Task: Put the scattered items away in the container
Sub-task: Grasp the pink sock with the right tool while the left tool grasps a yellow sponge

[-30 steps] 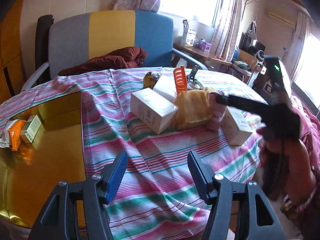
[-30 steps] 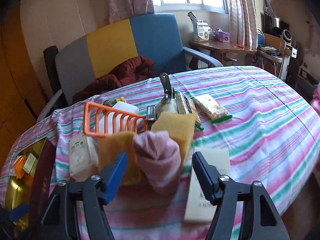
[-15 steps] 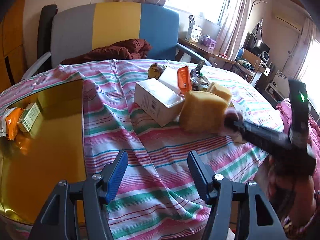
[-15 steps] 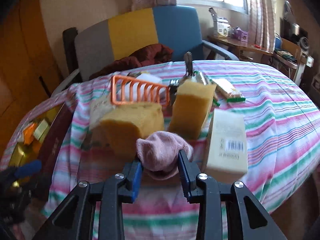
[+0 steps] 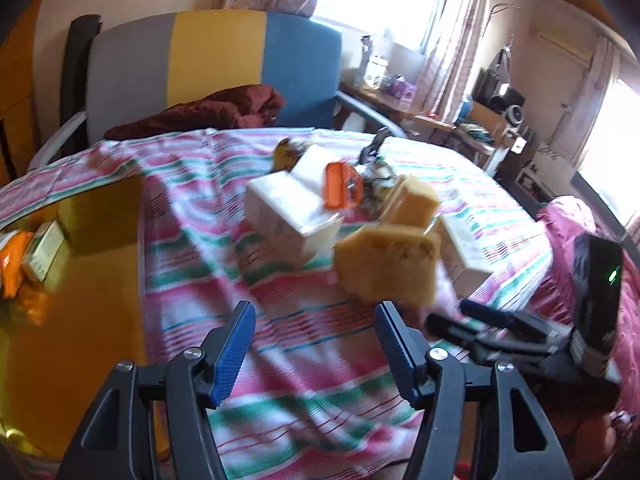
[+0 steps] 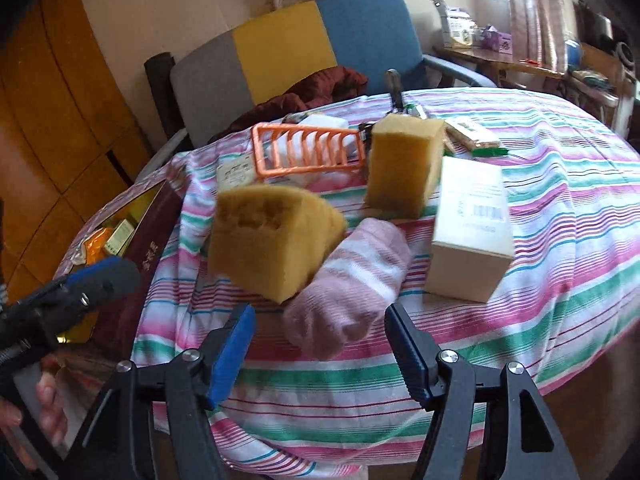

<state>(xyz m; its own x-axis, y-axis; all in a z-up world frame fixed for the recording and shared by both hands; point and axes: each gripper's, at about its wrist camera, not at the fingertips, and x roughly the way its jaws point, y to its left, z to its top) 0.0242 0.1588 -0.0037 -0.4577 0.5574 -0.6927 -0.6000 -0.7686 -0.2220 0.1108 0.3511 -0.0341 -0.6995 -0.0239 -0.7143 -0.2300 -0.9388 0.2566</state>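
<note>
Right gripper (image 6: 318, 346) is wide open around the near end of the pink sock (image 6: 352, 284). Squeeze its middle, missing the yellow sponge (image 6: 272, 240) beside it.

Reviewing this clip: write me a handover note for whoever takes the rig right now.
Left tongs: open, empty, over the cloth beside the gold container.
Right tongs: open, pink sock lying in the gap, not gripped.
Done: an orange packet and small green box are in the container.
Left: sock, two sponges, white box, orange rack.
</note>
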